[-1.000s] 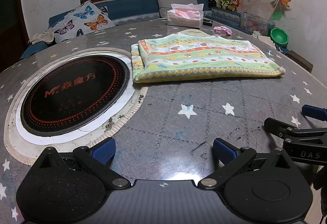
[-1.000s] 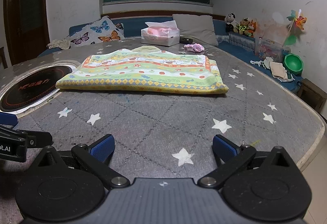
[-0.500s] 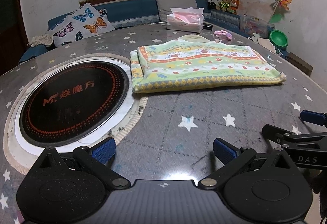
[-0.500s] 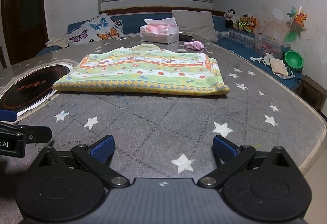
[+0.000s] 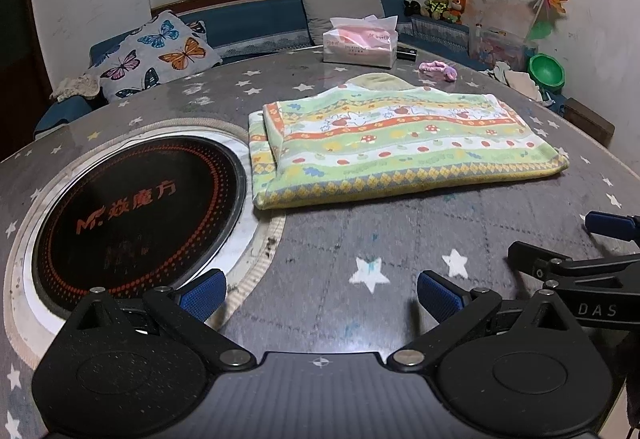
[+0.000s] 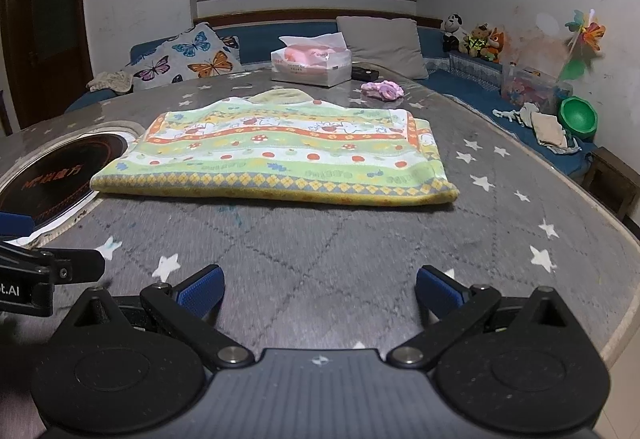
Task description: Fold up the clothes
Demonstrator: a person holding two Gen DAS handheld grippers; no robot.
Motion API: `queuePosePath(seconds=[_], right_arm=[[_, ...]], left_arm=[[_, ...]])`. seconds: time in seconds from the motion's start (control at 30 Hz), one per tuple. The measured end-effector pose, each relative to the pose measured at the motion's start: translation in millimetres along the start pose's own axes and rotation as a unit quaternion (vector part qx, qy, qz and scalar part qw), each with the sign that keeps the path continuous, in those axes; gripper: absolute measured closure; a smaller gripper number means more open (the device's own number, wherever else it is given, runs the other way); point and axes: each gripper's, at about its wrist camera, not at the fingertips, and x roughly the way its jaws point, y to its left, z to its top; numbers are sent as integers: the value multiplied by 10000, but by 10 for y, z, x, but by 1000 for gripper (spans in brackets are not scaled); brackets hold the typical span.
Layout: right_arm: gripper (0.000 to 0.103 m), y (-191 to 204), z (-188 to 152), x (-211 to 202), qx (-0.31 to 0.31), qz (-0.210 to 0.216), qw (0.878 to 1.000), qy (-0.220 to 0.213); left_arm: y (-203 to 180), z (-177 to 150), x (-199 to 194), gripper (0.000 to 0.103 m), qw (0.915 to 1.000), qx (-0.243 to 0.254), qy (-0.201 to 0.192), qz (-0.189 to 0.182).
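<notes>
Both the left gripper [image 5: 320,289] and right gripper [image 6: 318,287] hover spread and empty just short of the folded patterned garment [image 6: 280,155], beside the worktop's [image 6: 360,239] inset cooktop [image 5: 132,207]; pinching both near corners evenly looks wisest.

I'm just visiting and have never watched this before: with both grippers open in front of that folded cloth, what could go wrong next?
Two risks, I think. The folded patterned cloth lies with its left end right beside the round black cooktop; a tug from the left gripper might drag it onto the cooktop. The right gripper might also pinch only the top layer and undo the fold.
</notes>
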Motion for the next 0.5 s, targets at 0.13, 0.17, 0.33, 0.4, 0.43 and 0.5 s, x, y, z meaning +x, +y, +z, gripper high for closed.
queuePosePath(seconds=[0.13, 0.17, 0.33, 0.4, 0.43, 0.5], right_arm=[[0, -14, 28, 38, 13, 4, 10000, 0], [0, -21, 35, 50, 13, -1, 10000, 5], [0, -33, 66, 85, -2, -15, 10000, 11], [0, -34, 80, 96, -15, -16, 10000, 11], [0, -34, 86, 102, -21, -17, 10000, 11], [0, -30, 110, 112, -40, -23, 10000, 0]], left_arm=[[-16, 52, 27, 0, 10000, 20, -13, -6], [-20, 62, 33, 0, 10000, 24, -16, -9], [-37, 83, 74, 0, 10000, 25, 6, -17], [-42, 92, 75, 0, 10000, 46, -21, -9], [-44, 98, 73, 0, 10000, 58, -38, -7], [-42, 119, 73, 0, 10000, 65, -51, -53]])
